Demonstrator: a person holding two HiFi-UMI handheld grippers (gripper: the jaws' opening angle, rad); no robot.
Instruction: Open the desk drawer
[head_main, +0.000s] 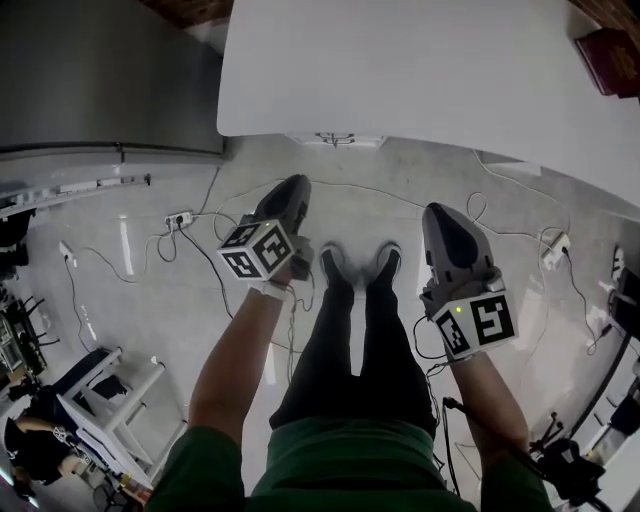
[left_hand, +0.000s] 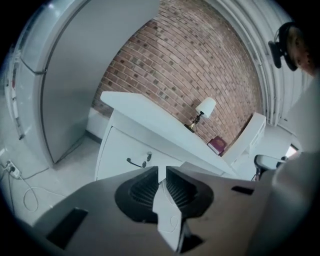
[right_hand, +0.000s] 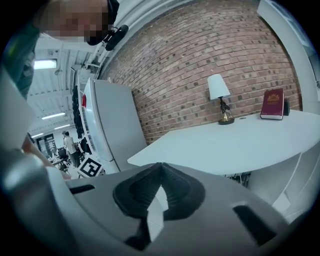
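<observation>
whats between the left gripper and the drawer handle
Nothing. In the left gripper view, the stretch from the left gripper to the drawer handle is bare.

Two grippers are showing: left gripper (head_main: 296, 186), right gripper (head_main: 440, 210). One white desk (right_hand: 225, 145) is standing, carrying one lamp (right_hand: 218, 97) and one red book (right_hand: 272, 104). One drawer handle (left_hand: 135, 163) is showing. One fridge (right_hand: 117, 125) is standing. Two shoes (head_main: 333, 264) are pointing forward.
</observation>
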